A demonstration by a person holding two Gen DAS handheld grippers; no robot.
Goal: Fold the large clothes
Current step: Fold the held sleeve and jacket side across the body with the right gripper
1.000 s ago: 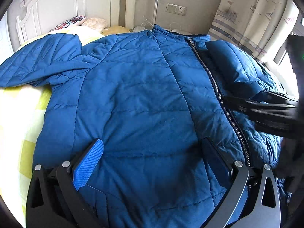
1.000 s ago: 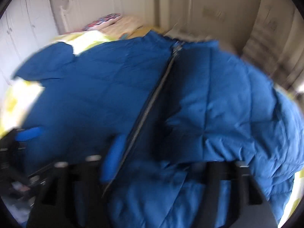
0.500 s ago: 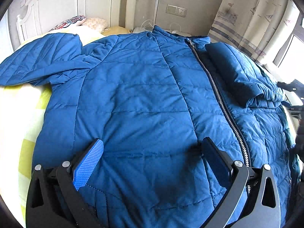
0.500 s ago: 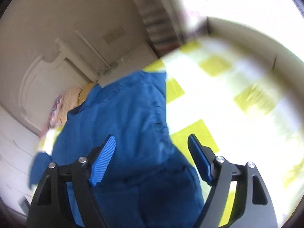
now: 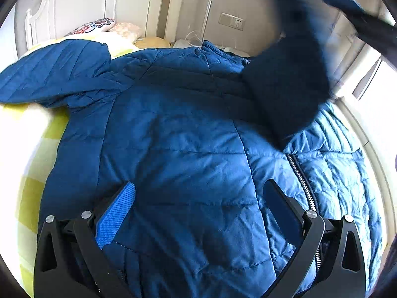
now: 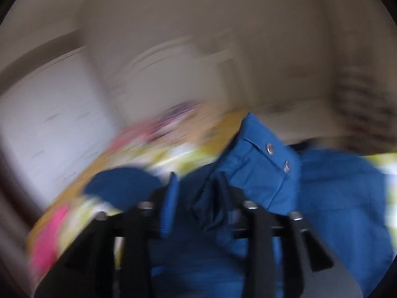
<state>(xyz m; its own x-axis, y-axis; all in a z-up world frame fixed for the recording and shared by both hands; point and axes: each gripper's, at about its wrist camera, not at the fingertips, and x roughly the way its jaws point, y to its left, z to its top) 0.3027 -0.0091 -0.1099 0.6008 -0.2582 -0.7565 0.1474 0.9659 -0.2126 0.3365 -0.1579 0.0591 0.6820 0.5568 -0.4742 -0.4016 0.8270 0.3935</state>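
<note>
Blue quilted puffer jacket [image 5: 178, 149] spread front-up on the yellow-and-white checked bed [image 5: 32, 159], one sleeve in the air.

The left claw [image 5: 198, 213] hovers over the jacket's lower front, its blue-padded fingers [image 5: 116, 213] spread wide apart with nothing between them. The right claw [image 6: 196, 198], blurred in its own view, is pinched together on the jacket's snap-buttoned sleeve cuff [image 6: 263, 164]; in the left view that sleeve [image 5: 290, 87] hangs lifted above the zipper [image 5: 302, 181].
</note>
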